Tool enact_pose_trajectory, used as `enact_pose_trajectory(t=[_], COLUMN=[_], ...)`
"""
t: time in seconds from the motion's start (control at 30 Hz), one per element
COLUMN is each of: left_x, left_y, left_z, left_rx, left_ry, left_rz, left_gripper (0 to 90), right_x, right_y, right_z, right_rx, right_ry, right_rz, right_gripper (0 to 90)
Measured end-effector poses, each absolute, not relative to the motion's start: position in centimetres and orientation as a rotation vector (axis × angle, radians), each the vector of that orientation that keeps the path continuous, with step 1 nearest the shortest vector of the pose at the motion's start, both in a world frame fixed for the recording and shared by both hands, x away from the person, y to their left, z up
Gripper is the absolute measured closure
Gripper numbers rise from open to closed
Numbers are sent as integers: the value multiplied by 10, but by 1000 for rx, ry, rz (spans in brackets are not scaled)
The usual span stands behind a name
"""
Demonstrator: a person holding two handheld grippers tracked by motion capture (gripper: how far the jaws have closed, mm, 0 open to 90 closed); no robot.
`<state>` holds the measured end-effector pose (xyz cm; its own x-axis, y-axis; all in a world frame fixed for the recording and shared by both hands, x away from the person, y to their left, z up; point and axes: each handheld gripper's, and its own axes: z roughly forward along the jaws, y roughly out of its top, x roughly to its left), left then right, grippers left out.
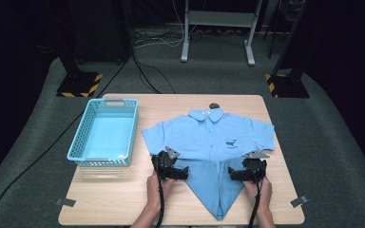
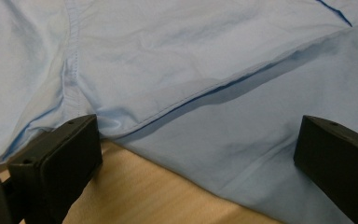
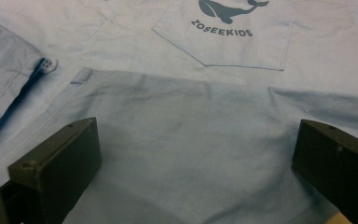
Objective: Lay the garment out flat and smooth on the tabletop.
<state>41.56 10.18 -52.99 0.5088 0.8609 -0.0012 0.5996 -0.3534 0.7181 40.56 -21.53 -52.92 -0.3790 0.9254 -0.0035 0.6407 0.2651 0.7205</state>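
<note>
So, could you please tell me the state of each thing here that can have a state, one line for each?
Shirt: lying collar-up on the table, buttoned, lower part folded into a point toward the person.
Basket: upright, nothing inside.
Left gripper: open, jaws wide apart over the shirt's folded edge.
Right gripper: open, jaws wide apart over the cloth below the pocket.

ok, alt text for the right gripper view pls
Two open black jaws of the right gripper frame a folded-up panel of a light blue shirt. Beyond the fold lies the chest pocket, printed with a dark whale and ZOSEEKIDS, and a white button sits at upper left.
</note>
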Motion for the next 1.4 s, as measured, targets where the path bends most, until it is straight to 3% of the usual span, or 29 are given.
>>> enact_pose_trajectory(t=[0.7, 1.1, 1.27, 1.4], left_x=[450, 450, 450, 450], left_y=[96, 96, 96, 96], left_z=[-529, -529, -529, -529], left_rx=[2057, 2059, 2060, 2060], left_ry=[1250, 1246, 1242, 1237], left_rz=[522, 519, 518, 516], left_gripper=[4, 4, 4, 3], right_x=[450, 445, 439, 438], right_y=[-206, -205, -190, -172], right_z=[-529, -526, -518, -518], right_rx=[1459, 1476, 1451, 1433], right_ry=[2074, 2087, 2127, 2162], right_rz=[882, 895, 953, 926], right_gripper=[1, 19, 50, 152])
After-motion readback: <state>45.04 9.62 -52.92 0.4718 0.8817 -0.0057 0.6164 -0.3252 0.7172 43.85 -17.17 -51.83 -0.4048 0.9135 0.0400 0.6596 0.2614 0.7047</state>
